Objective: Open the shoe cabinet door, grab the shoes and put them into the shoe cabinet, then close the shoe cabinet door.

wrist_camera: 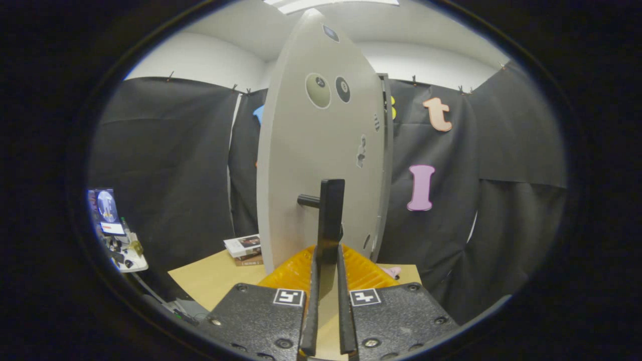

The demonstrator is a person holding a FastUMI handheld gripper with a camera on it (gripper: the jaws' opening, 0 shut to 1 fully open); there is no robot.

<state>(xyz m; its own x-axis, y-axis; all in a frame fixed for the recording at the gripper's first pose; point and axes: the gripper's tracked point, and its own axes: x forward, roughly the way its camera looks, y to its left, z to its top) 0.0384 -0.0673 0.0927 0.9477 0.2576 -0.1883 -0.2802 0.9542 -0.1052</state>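
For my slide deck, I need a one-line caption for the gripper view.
Gripper shut on the black handle of the grey shoe cabinet door, swung edge-on.

We see black cloth walls hung below white upper walls, a ceiling light overhead — a tan table, stacked books.

Gripper with both fingers closed on the dark bar handle of the grey shoe cabinet door, which stands edge-on ahead. Books lie on the tan table beside the door.
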